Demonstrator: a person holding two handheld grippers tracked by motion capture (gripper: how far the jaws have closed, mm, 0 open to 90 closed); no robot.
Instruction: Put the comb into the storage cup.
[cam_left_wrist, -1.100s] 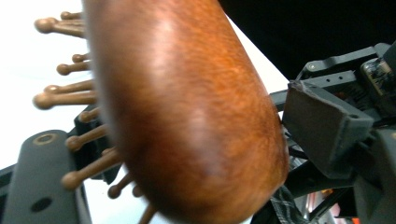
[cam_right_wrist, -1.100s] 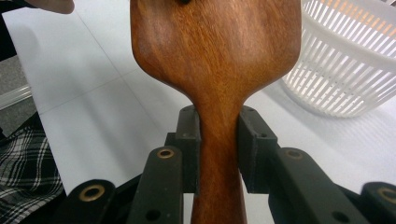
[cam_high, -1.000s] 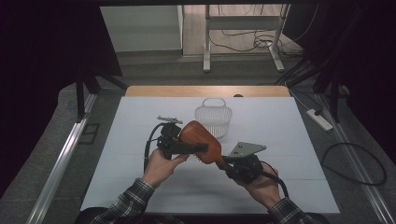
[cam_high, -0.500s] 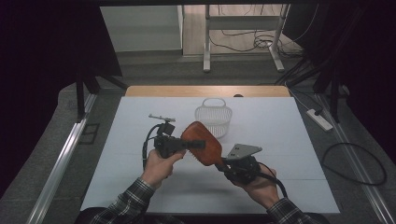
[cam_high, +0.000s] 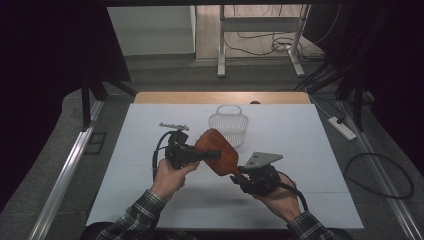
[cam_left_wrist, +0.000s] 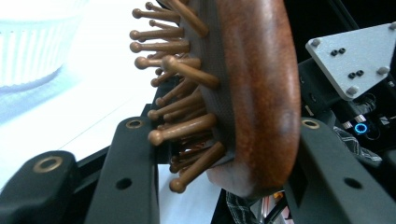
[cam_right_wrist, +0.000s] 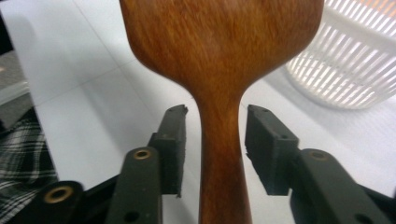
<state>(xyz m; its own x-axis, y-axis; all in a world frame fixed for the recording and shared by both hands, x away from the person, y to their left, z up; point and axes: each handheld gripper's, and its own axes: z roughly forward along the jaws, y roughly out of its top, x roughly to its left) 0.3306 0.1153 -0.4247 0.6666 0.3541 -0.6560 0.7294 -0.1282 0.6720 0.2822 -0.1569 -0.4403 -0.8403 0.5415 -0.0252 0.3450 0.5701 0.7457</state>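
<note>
Behind the hairbrush (cam_high: 218, 151), a basket (cam_high: 227, 125) stands.

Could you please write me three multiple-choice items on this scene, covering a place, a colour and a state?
1. Where does the white basket stand? A on the table beyond the hairbrush; B on the floor; C in a hand.
2. What colour is the hairbrush? A blue; B reddish brown; C white.
3. How does the right gripper stand around the handle? A clamped; B apart, with gaps.

A: it sits farther up the table.
B: brown wood shows.
B: both pads stand clear, while the left gripper clamps the head.
</note>
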